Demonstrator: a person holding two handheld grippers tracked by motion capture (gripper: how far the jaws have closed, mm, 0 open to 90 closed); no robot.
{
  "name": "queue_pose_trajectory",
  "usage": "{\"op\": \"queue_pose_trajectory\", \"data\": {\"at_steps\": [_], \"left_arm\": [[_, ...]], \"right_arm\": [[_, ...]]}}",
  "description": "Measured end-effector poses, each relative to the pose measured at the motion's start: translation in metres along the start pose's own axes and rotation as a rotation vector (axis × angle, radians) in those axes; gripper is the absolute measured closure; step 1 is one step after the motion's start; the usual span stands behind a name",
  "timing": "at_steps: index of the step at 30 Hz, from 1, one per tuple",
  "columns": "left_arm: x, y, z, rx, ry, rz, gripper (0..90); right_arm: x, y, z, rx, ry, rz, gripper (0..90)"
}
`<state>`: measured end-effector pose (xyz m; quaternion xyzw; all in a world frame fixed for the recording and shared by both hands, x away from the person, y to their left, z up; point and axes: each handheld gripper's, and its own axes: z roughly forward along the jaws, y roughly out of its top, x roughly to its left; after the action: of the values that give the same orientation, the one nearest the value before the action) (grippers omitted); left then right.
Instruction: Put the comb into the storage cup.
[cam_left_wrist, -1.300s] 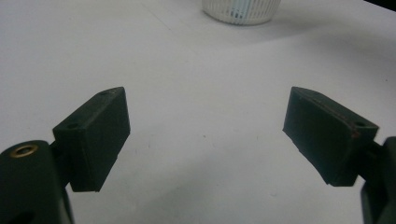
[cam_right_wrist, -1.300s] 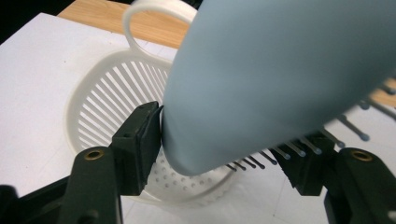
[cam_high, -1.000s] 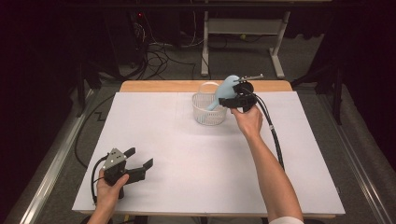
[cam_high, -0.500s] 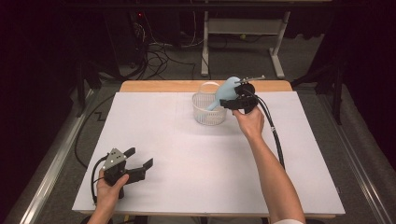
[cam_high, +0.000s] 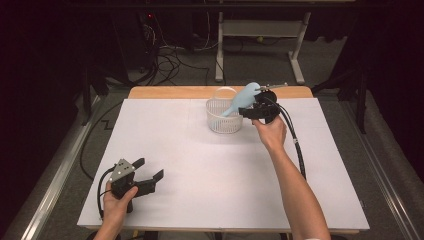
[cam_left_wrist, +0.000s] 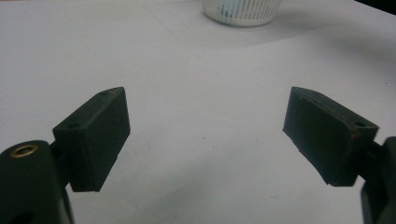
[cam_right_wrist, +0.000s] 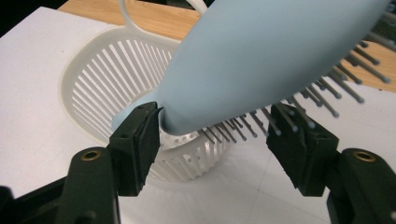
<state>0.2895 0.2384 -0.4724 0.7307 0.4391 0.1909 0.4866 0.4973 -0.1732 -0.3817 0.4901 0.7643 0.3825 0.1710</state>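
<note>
A white table top covered the wooden table, and on its far part stood a white slotted basket, the landmark for everything else. From the basket's inside a light blue hairbrush leaned out over the rim on the right-hand side in the high view. Its long axis ran slantwise: the narrow handle end pointed down into the basket, and the broad head rose up and to the right, above the rim. In the right gripper view the brush's smooth back faced up and its grey bristles pointed down and sideways.

The right gripper stood just right of the basket, held by the person's right hand, and the brush lay between its two jaws. In the right gripper view the jaws stood about half open: the left jaw touched the brush's neck where it narrowed, and the right jaw met the bristle tips. Whether the pads truly pressed on it I cannot tell.

The left gripper sat well apart from the basket, near the table top's front left corner, in the left hand. Its jaws were spread wide with nothing between them, pointing toward the basket.
</note>
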Motion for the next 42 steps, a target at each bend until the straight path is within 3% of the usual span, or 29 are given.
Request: {"op": "queue_pose_trajectory", "data": {"at_steps": [42], "left_arm": [[-0.001, 0.000, 0.001, -0.002, 0.000, -0.009, 15.5]], "right_arm": [[-0.006, -0.012, -0.035, -0.074, 0.012, -0.028, 36.1]]}}
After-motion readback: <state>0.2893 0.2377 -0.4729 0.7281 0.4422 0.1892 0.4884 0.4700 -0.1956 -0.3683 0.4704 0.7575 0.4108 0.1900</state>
